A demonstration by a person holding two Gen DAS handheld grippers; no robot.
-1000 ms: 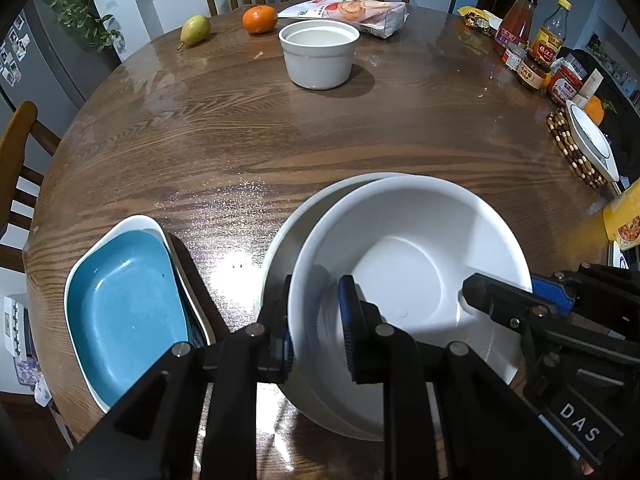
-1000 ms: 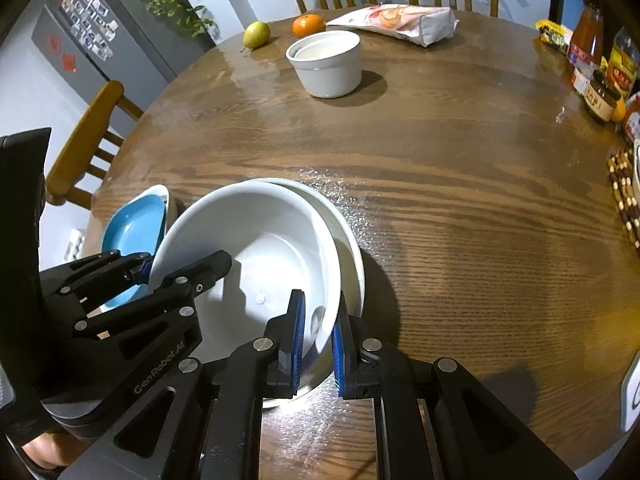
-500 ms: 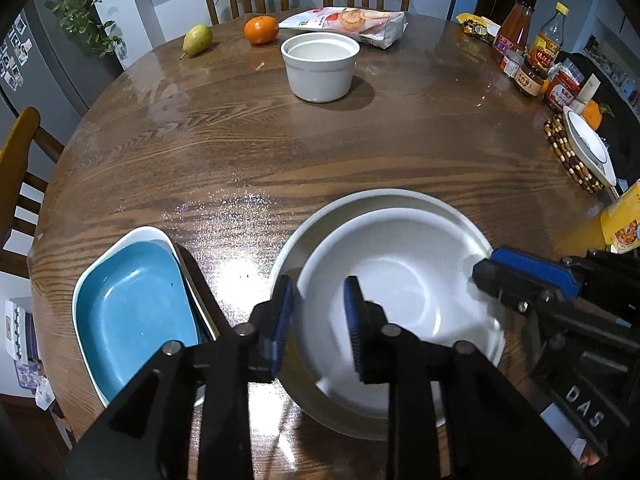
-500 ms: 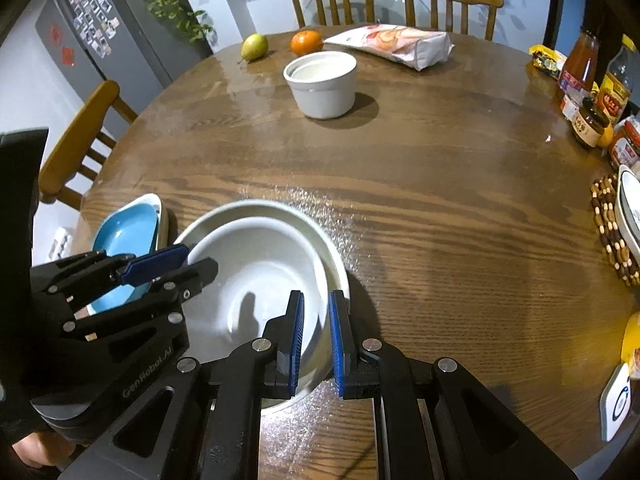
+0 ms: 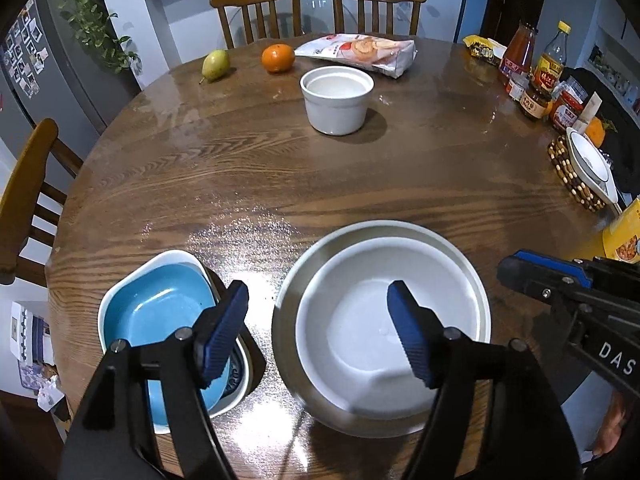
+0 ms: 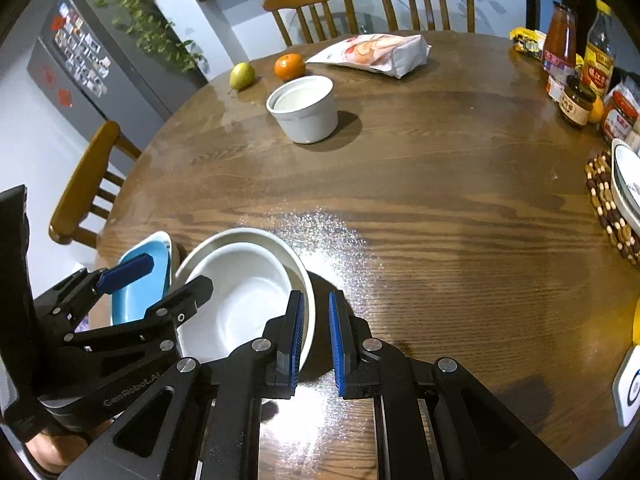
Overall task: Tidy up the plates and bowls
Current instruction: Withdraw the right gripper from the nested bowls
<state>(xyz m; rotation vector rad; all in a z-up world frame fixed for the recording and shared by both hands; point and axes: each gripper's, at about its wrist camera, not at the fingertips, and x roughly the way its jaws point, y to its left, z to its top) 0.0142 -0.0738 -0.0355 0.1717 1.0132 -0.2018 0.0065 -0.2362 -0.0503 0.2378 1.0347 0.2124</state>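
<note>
With the white ceramic bowl [image 5: 384,320] nested in the wider white bowl [image 5: 472,276], the left gripper [image 5: 320,320] has just been spread empty (right gripper [image 6: 314,340] nearly pressed together, empty); the tall white ramekin [image 5: 338,100] would be fetched next.

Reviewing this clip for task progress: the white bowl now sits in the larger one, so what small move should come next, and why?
Probably lift the left gripper clear. Its jaws have just been opening and stand wide, holding nothing, and the white bowl rests nested in the larger bowl. The deep white bowl across the table is unsorted.
</note>
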